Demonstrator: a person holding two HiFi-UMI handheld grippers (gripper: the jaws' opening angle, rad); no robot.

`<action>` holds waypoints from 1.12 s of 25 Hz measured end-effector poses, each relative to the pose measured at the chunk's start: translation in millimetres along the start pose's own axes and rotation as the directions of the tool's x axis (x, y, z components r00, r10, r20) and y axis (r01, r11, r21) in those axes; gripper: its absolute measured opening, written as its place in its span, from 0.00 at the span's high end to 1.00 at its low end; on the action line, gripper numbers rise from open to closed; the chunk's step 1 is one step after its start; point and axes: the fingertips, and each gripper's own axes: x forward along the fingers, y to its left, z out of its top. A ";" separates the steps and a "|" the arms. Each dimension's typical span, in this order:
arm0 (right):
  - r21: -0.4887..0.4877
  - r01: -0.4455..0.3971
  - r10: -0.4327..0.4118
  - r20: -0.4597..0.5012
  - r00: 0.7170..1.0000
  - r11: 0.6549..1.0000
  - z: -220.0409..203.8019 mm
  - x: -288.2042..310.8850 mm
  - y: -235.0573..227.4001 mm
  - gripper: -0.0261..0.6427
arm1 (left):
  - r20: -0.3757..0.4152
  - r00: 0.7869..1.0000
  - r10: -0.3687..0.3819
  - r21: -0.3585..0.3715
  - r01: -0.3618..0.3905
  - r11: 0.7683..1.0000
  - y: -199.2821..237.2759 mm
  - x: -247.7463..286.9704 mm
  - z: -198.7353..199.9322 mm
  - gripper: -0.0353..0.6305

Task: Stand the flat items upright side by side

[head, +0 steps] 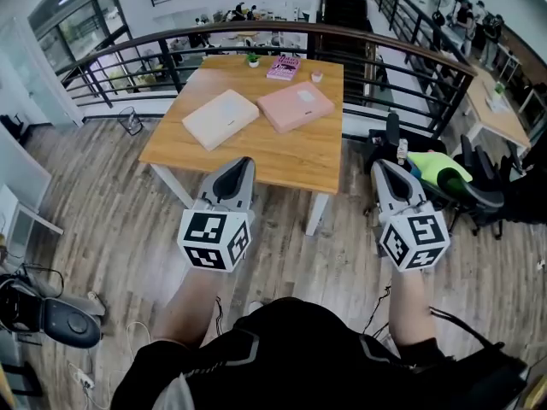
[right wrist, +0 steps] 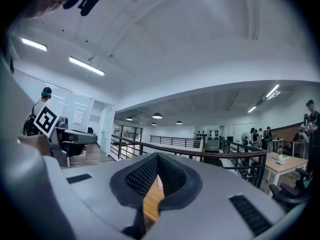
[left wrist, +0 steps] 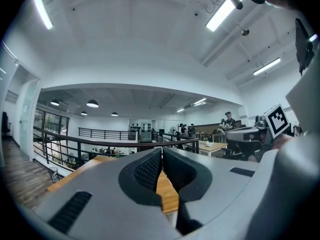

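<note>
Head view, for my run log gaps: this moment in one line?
task: unstarted | left gripper: shut, empty | right gripper: shut, empty | cream case, pink case: flat on table

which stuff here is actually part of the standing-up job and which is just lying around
Job:
- cream flat case
- pink flat case
- pink book, probably, since it lies flat too
- wooden table that they lie on
- left tool and right tool, both shut and empty

Lying about:
- small potted plant
- small pale cup
- railing
</note>
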 end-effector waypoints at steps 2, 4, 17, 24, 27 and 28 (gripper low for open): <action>-0.003 -0.005 0.005 -0.005 1.000 1.000 -1.5 0.8 2.2 0.94 | -0.003 1.000 -0.002 -0.003 0.002 1.000 0.2 -0.5 -0.2 0.90; 0.001 -0.006 0.006 -0.008 1.000 1.000 -2.2 1.8 4.9 0.94 | -0.001 1.000 0.005 0.021 -0.005 1.000 2.2 -2.7 0.7 0.90; 0.013 -0.021 0.022 -0.024 0.999 1.000 -3.5 11.0 24.1 0.61 | -0.008 0.999 -0.034 0.039 0.034 0.999 15.5 -11.3 -6.5 0.56; 0.015 -0.025 0.025 -0.028 0.999 1.000 -2.0 23.3 38.0 0.56 | 0.001 0.999 -0.043 0.046 0.043 0.998 32.7 -16.9 -6.5 0.51; 0.011 -0.032 0.033 -0.031 0.999 0.999 -1.5 31.6 52.1 0.54 | 0.004 0.999 -0.040 0.046 0.040 0.998 47.0 -23.3 -8.5 0.50; 0.010 -0.035 0.035 -0.033 0.999 0.999 -1.5 34.6 57.8 0.54 | 0.003 0.999 -0.037 0.047 0.037 0.998 52.7 -25.7 -9.7 0.51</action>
